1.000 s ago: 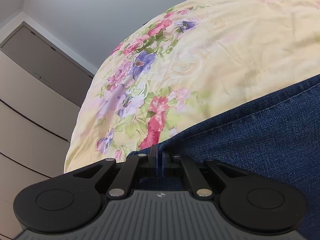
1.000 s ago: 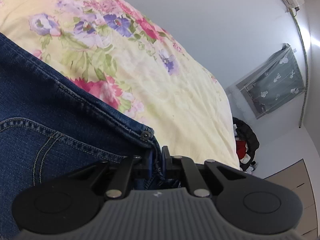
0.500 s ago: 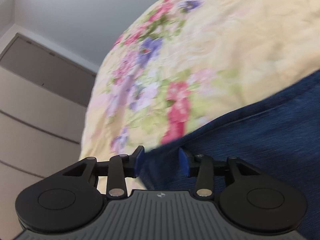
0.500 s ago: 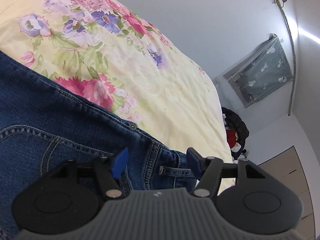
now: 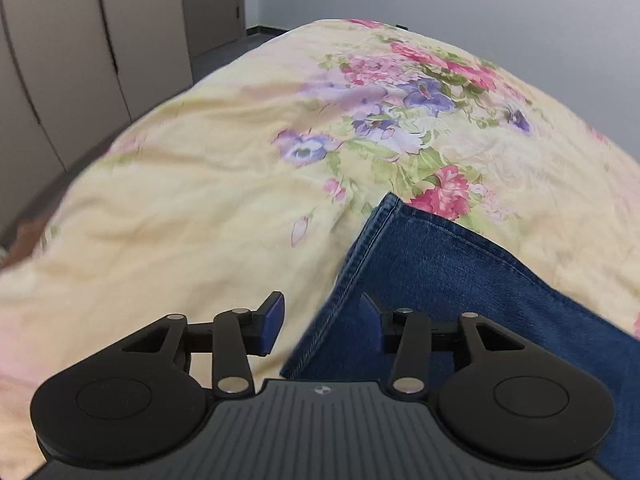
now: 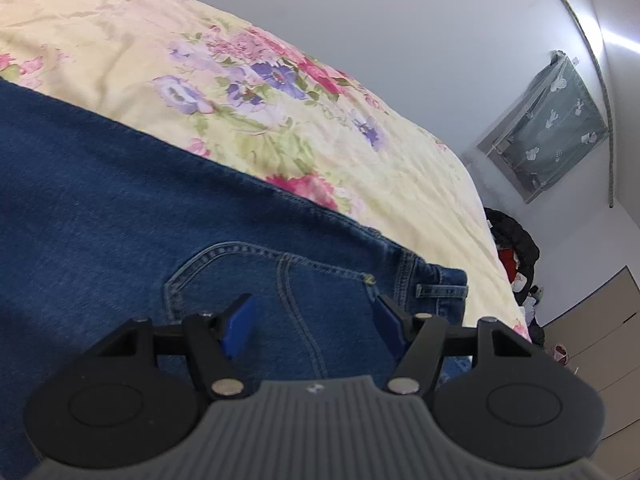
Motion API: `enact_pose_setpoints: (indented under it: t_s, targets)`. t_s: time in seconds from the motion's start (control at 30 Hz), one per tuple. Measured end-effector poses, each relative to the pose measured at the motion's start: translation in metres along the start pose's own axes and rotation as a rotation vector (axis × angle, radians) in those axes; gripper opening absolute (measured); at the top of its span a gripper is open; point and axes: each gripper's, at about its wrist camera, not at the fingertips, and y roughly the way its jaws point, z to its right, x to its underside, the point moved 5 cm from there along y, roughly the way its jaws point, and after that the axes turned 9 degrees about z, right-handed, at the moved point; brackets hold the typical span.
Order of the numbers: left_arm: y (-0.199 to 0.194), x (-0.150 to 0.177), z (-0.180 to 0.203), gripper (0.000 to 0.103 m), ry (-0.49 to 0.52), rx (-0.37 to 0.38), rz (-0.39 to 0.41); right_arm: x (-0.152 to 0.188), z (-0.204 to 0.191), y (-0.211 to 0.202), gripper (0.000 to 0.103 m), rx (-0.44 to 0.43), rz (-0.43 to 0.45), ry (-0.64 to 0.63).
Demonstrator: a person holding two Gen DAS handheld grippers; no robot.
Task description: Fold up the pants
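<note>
Blue denim pants [image 5: 452, 276] lie flat on a yellow floral bedspread [image 5: 192, 200]. In the left wrist view a hemmed leg end points away from me, and my left gripper [image 5: 322, 324] is open and empty just above that hem edge. In the right wrist view the pants [image 6: 120, 208] show a back pocket and the waistband with a belt loop [image 6: 440, 290]. My right gripper [image 6: 314, 326] is open and empty above the pocket, close to the waistband.
Beige wardrobe doors [image 5: 80, 60] stand to the left of the bed. A grey wall lies behind the bed. To the right, a curtained window [image 6: 548, 128] and a pile of dark and red clothes [image 6: 514, 248] sit past the bedspread's edge [image 6: 472, 208].
Both grippers were shut on the pants a second ago; both have let go, opened and pulled back. The pants now lie flat on the bedspread.
</note>
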Motion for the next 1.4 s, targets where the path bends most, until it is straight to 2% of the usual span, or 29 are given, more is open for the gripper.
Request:
enact_pose_setpoints:
  t_s: [0.1, 0.23, 0.27, 0.33, 0.37, 0.43, 0.47, 0.5, 0.53, 0.6, 0.67, 0.73, 0.83, 0.93, 1.03, 1.17, 1.3, 1.33, 1.4]
  targets:
    - [-0.010, 0.027, -0.028, 0.070, -0.199, 0.053, -0.003, 0.009, -0.012, -0.016, 0.061, -0.013, -0.010, 0.024]
    - [-0.003, 0.063, -0.054, 0.070, -0.516, 0.186, -0.040, 0.022, -0.012, -0.030, 0.061, -0.016, -0.048, 0.116]
    - [0.001, 0.070, -0.056, 0.070, -0.564, 0.212, -0.042, 0.025, -0.010, -0.034, 0.061, -0.013, -0.056, 0.140]
    - [0.006, 0.075, -0.056, 0.070, -0.590, 0.212, -0.016, 0.031, -0.003, -0.046, 0.061, -0.007, -0.074, 0.208]
    - [0.007, 0.075, -0.055, 0.067, -0.592, 0.207, 0.001, 0.035, 0.000, -0.054, 0.061, -0.011, -0.084, 0.244]
    - [0.010, 0.073, -0.053, 0.052, -0.576, 0.164, 0.019, 0.042, 0.003, -0.071, 0.061, -0.025, -0.106, 0.310]
    - [0.011, 0.072, -0.051, 0.038, -0.559, 0.143, 0.025, 0.047, 0.003, -0.081, 0.057, -0.038, -0.121, 0.342]
    - [0.011, 0.070, -0.048, 0.031, -0.549, 0.139, 0.031, 0.052, 0.001, -0.091, 0.056, -0.062, -0.136, 0.376]
    - [0.010, 0.069, -0.047, 0.030, -0.540, 0.127, 0.038, 0.056, -0.003, -0.099, 0.055, -0.080, -0.145, 0.400]
    - [0.007, 0.066, -0.044, 0.015, -0.510, 0.092, 0.059, 0.066, -0.016, -0.117, 0.055, -0.122, -0.163, 0.434]
    - [0.002, 0.062, -0.041, 0.010, -0.461, 0.078, 0.079, 0.073, -0.033, -0.128, 0.052, -0.152, -0.168, 0.434]
    - [0.000, 0.059, -0.038, 0.009, -0.418, 0.066, 0.086, 0.077, -0.048, -0.131, 0.049, -0.165, -0.165, 0.406]
    - [-0.006, 0.054, -0.031, 0.008, -0.379, 0.044, 0.098, 0.077, -0.059, -0.122, 0.035, -0.144, -0.158, 0.391]
    - [-0.017, 0.043, -0.023, 0.008, -0.331, 0.037, 0.132, 0.071, -0.055, -0.121, 0.006, -0.137, -0.157, 0.418]
    - [-0.021, 0.034, -0.021, 0.008, -0.293, 0.034, 0.149, 0.066, -0.043, -0.129, 0.002, -0.136, -0.146, 0.408]
    - [0.003, 0.044, -0.026, 0.008, -0.245, -0.018, 0.079, 0.082, -0.040, -0.120, 0.000, -0.166, -0.205, 0.432]
    - [0.017, 0.055, -0.029, 0.009, -0.243, -0.029, 0.057, 0.084, -0.045, -0.109, 0.001, -0.168, -0.239, 0.434]
    - [0.017, 0.055, -0.029, 0.010, -0.236, -0.031, 0.053, 0.084, -0.044, -0.108, 0.001, -0.176, -0.248, 0.438]
    - [0.015, 0.052, -0.030, 0.024, -0.219, -0.050, 0.034, 0.083, -0.042, -0.110, 0.003, -0.194, -0.272, 0.435]
